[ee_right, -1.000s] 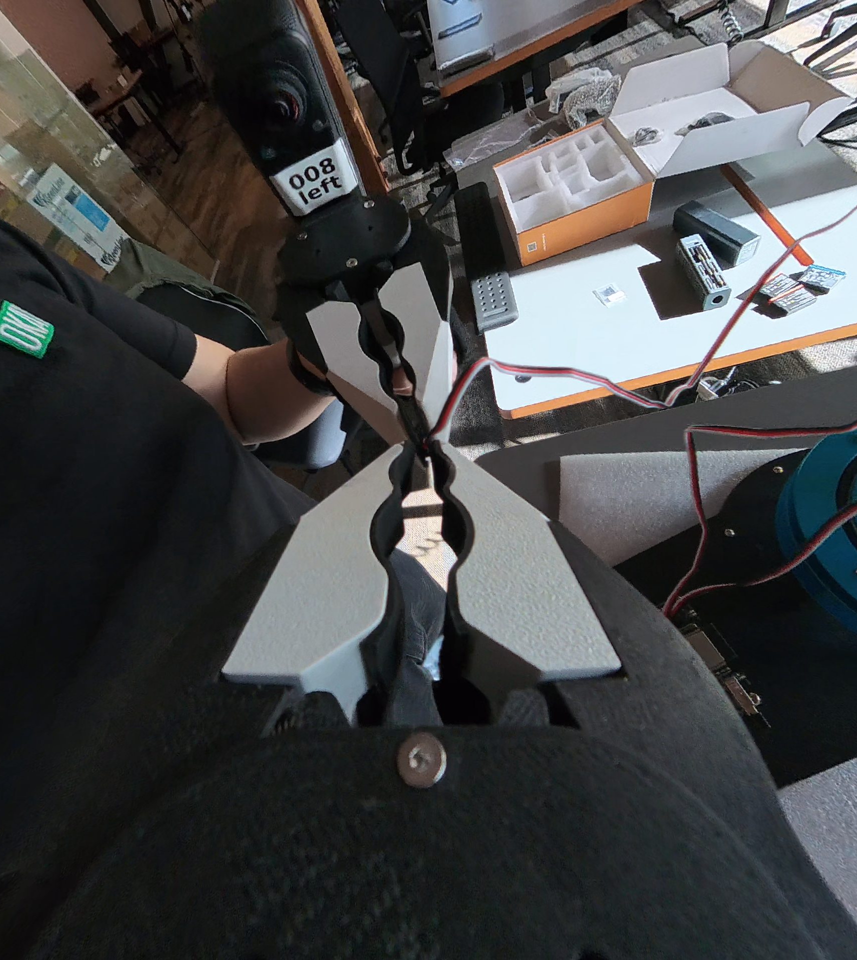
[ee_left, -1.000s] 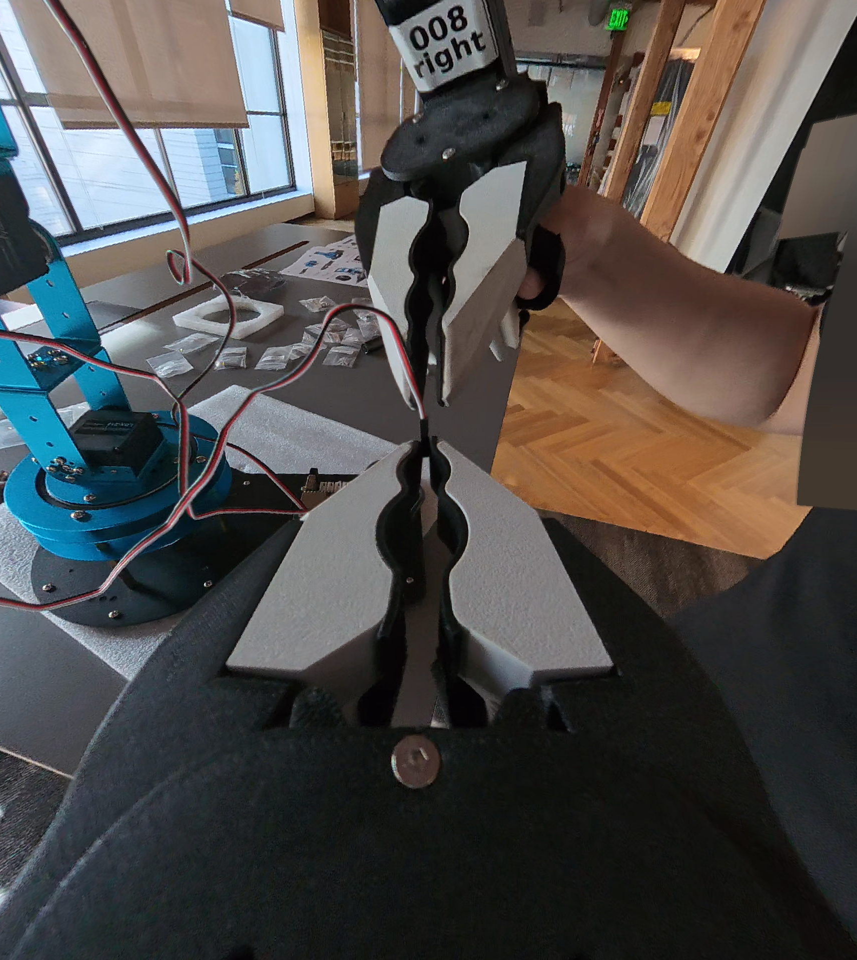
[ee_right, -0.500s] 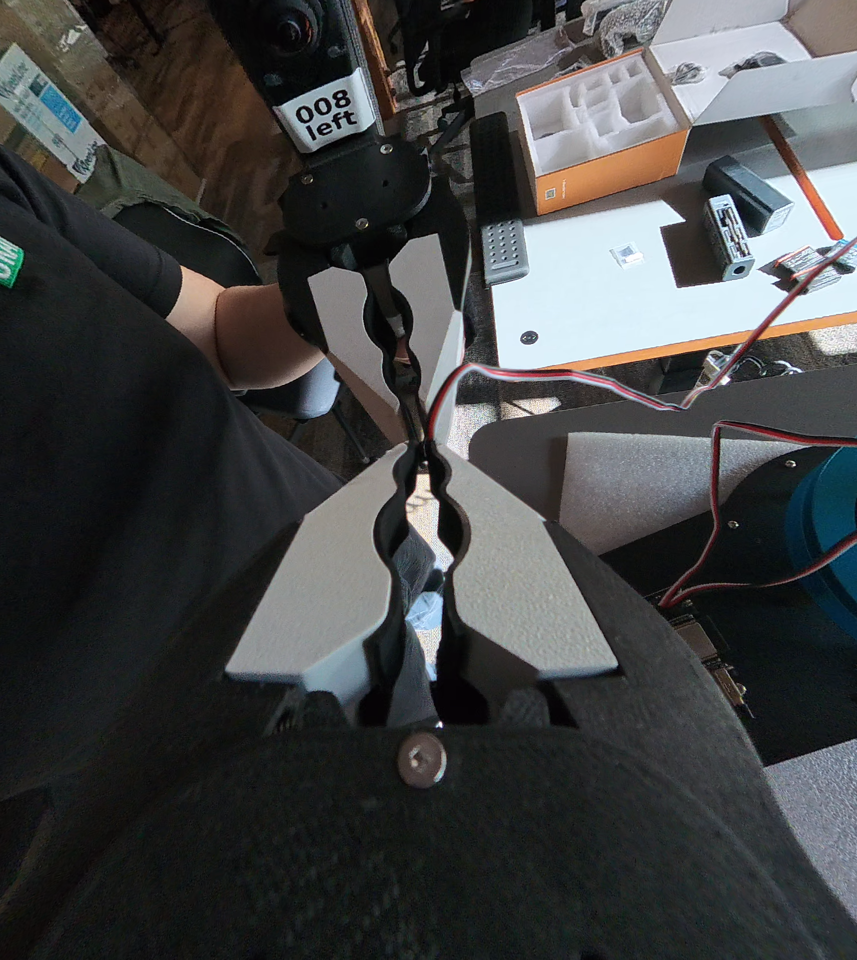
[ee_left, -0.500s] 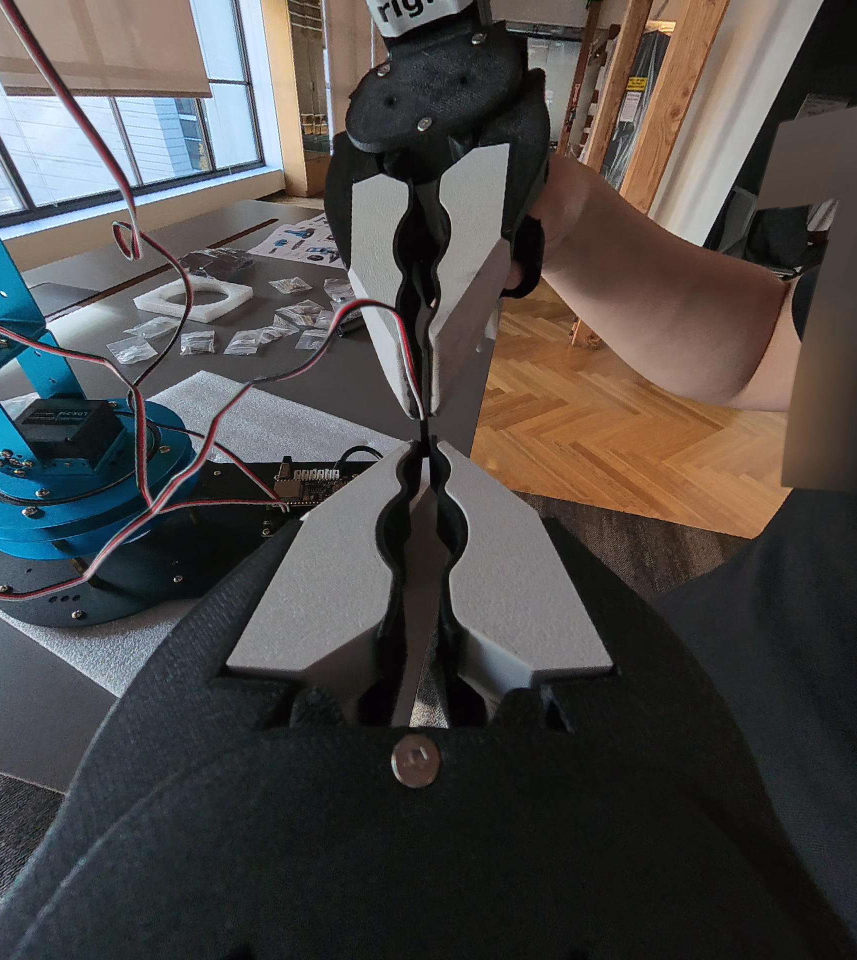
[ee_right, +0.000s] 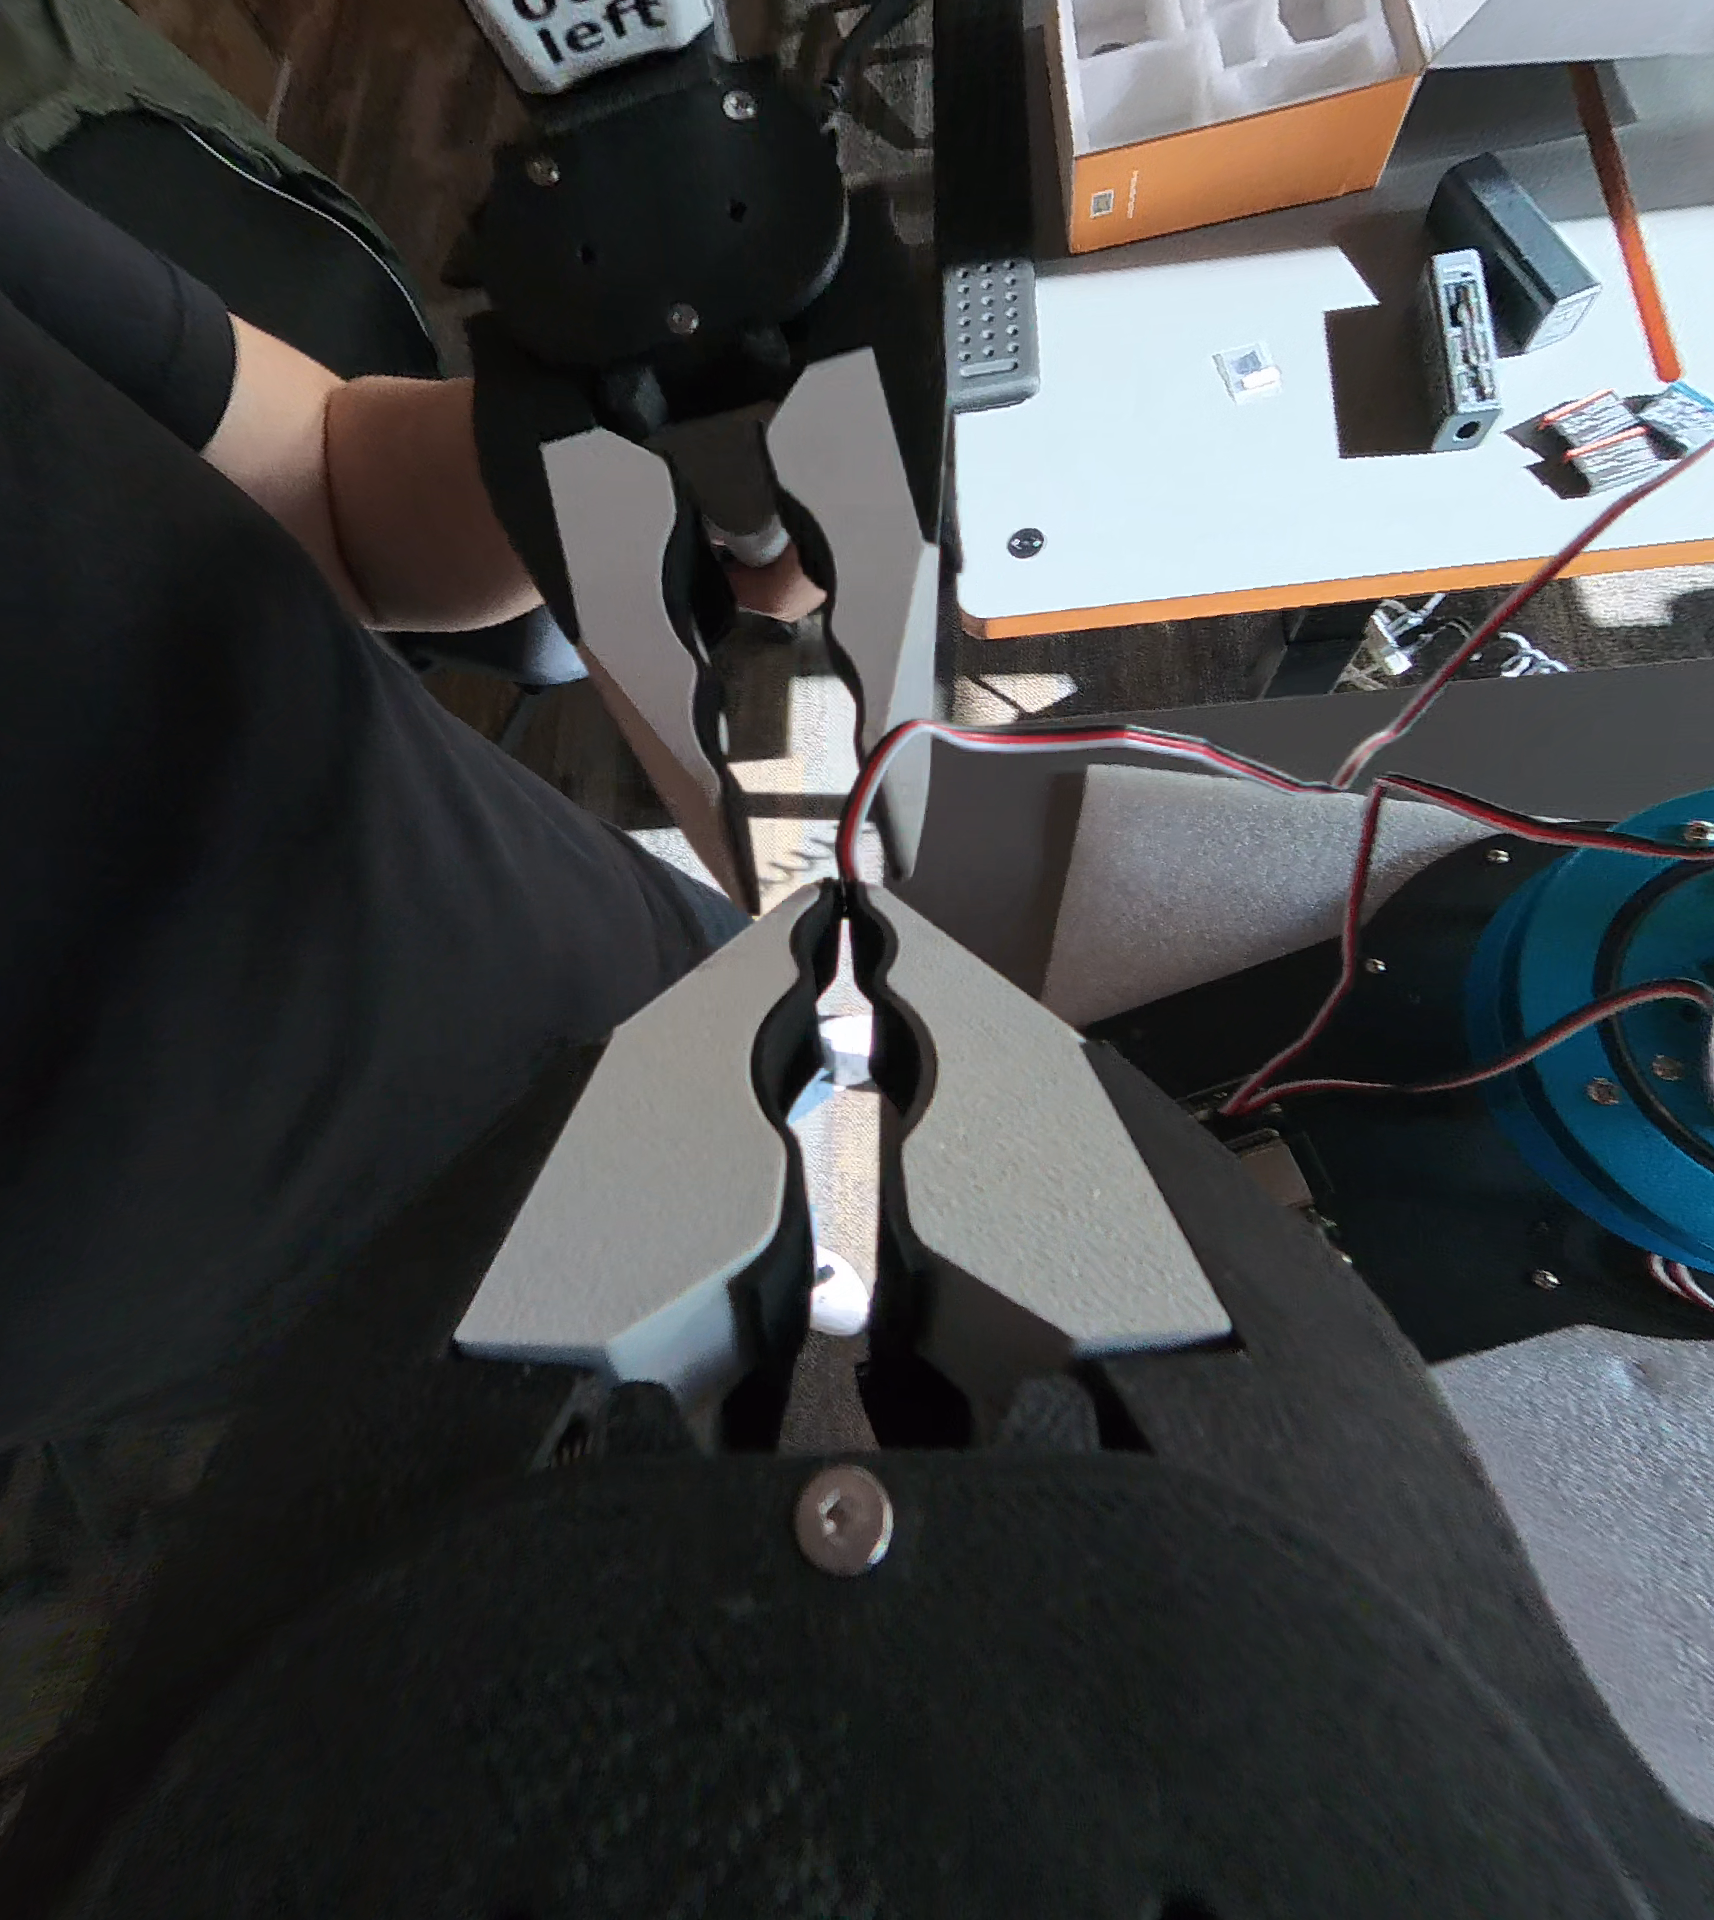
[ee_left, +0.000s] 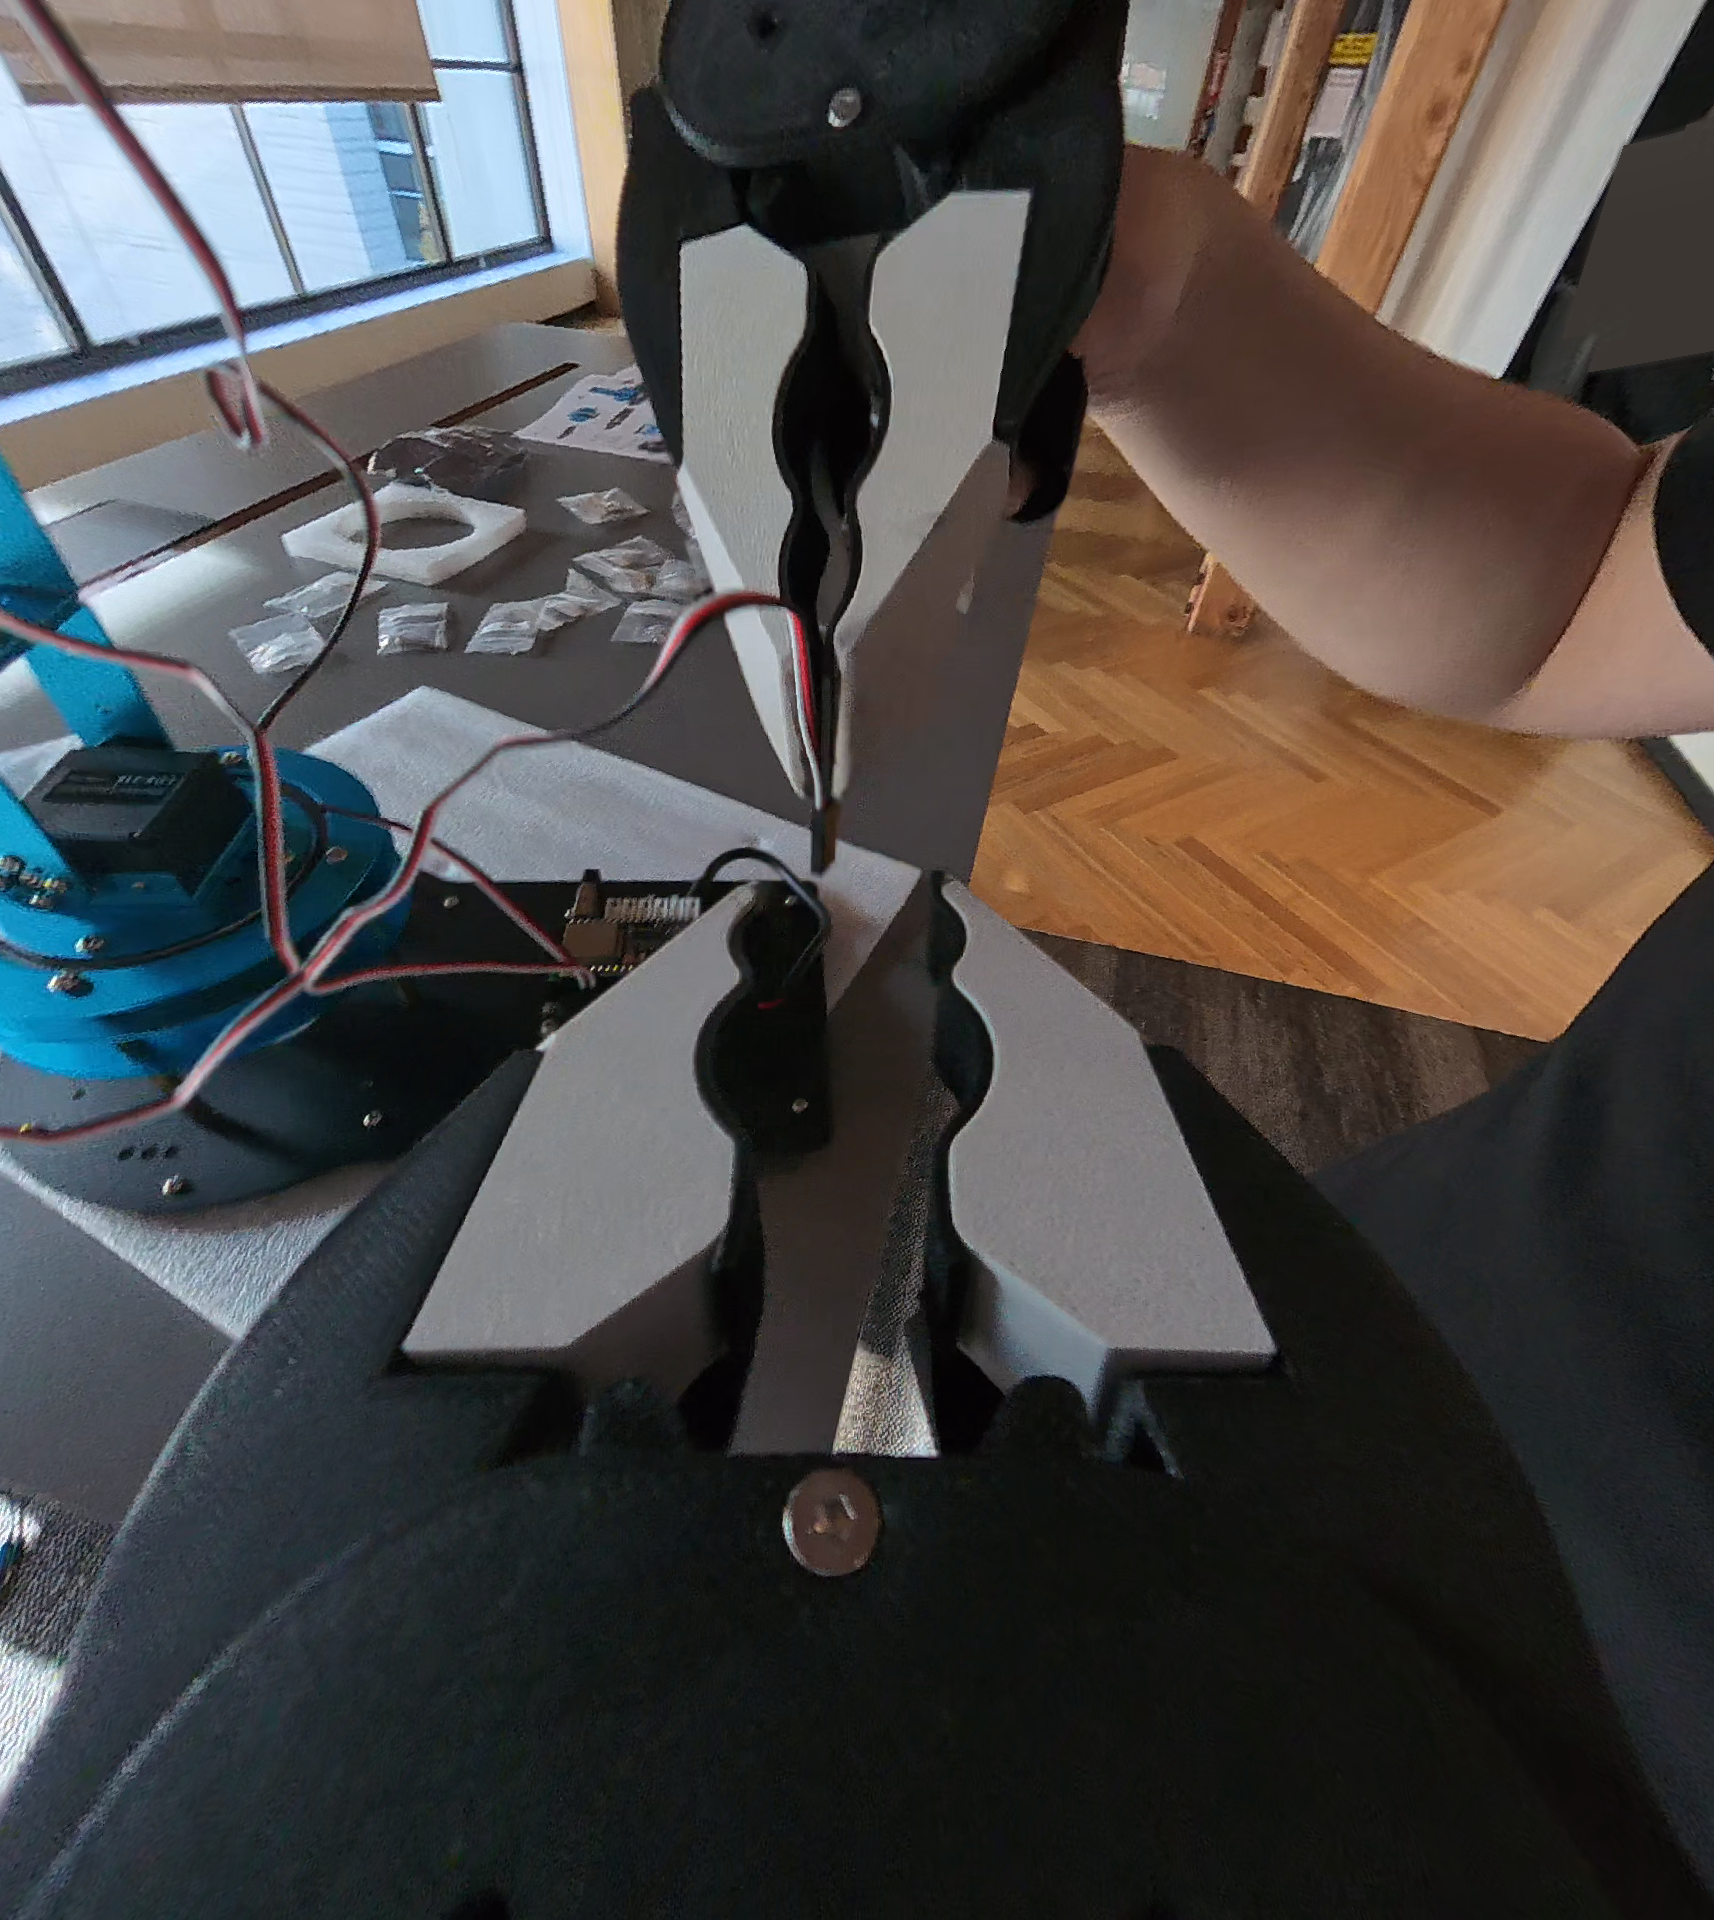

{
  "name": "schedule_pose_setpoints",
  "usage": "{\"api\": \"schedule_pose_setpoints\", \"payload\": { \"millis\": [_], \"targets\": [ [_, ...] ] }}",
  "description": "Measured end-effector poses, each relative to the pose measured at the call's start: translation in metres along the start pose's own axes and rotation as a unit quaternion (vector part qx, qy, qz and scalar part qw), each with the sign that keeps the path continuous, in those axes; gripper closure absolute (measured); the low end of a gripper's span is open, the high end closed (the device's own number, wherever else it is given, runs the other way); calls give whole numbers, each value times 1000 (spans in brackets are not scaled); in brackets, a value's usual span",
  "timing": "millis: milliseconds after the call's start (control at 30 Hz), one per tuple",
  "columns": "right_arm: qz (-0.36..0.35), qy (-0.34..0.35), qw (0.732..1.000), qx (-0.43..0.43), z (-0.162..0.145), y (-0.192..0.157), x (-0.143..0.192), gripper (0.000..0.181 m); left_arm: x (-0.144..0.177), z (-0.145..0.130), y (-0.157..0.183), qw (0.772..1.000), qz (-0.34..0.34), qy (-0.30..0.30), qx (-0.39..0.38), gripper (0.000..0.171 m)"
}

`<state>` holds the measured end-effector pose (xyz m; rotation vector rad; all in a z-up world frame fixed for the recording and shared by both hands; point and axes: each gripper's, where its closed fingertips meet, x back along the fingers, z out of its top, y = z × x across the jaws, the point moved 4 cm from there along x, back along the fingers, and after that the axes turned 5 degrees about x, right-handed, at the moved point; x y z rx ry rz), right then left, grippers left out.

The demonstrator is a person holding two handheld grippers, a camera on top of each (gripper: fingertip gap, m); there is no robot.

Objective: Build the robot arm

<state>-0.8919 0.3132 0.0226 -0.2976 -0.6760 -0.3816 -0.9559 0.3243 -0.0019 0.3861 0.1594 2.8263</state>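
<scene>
A red, white and black servo cable (ee_left: 624, 717) runs from a blue robot arm base (ee_left: 136, 935) on a black board (ee_left: 520, 925). My right gripper (ee_right: 845, 909) is shut on the cable's end, and the cable (ee_right: 1092, 743) loops off to the right. In the left wrist view the right gripper (ee_left: 820, 769) hangs point-down with the black connector (ee_left: 821, 836) sticking out below its tips. My left gripper (ee_left: 848, 894) is open and empty just under that connector. It also shows in the right wrist view (ee_right: 817, 878), tips apart on either side of the cable.
Grey foam sheet (ee_left: 541, 790) under the board on a dark table. Small plastic bags (ee_left: 479, 623) and a white foam ring (ee_left: 406, 525) lie farther back. A white table (ee_right: 1196, 488) carries an orange box (ee_right: 1227, 166) and small parts. A person's forearm (ee_left: 1352, 540) is at right. Left and right tips are no more than a few centimetres apart. The blue robot arm base (ee_left: 136, 935) is about 20 cm from both grippers' fingertips. Look for it in the right wrist view (ee_right: 1703, 906) too.
My left gripper has opened and let go of the cable end. My right gripper keeps hold of it. Both grippers have come closer together.
</scene>
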Motion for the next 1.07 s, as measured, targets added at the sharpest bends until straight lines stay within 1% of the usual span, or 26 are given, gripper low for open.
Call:
{"api": "schedule_pose_setpoints", "payload": {
  "millis": [100, 167, 267, 333, 400, 467, 567, 633, 733, 800, 867, 967, 1000, 1067],
  "targets": [
    [-29, -24, 999, 25, -9, 15, 5, 180, 7, -16, -8, 1000, 15, -1, 12, 151],
    [-43, -61, 996, 47, -20, 28, 8, 180, 9, -30, -15, 999, 21, 2, 35, 155],
    [-33, -106, 991, 73, -36, 48, 9, 179, 6, -46, -23, 995, 41, 4, 92, 157],
    [-23, -118, 989, 83, -43, 63, 8, 180, 3, -53, -24, 992, 61, 16, 109, 159],
    [-2, -118, 989, 90, -50, 76, 6, 180, -2, -59, -30, 988, 100, 20, 117, 159],
    [20, -110, 989, 94, -54, 83, 2, 180, -6, -65, -39, 979, 149, 31, 136, 159],
    [42, -96, 989, 104, -59, 82, -3, 180, -13, -68, -49, 963, 200, 66, 168, 157],
    [46, -95, 987, 118, -61, 80, -6, 180, -18, -71, -55, 954, 226, 78, 178, 155],
    [47, -106, 985, 126, -66, 81, -12, 180, -22, -74, -62, 947, 248, 80, 188, 154],
    [41, -106, 985, 131, -69, 84, -16, 179, -21, -81, -69, 937, 272, 79, 207, 159],
    [37, -102, 986, 128, -71, 85, -17, 179, -18, -91, -75, 927, 290, 76, 226, 159],
    [20, -99, 985, 140, -72, 85, -16, 180, -15, -106, -81, 926, 293, 67, 230, 160],
    [16, -101, 985, 139, -72, 85, -16, 179, -13, -107, -81, 928, 287, 73, 226, 164],
    [15, -104, 985, 134, -73, 82, -15, 179, -5, -105, -83, 927, 286, 94, 224, 163]
  ]
}}
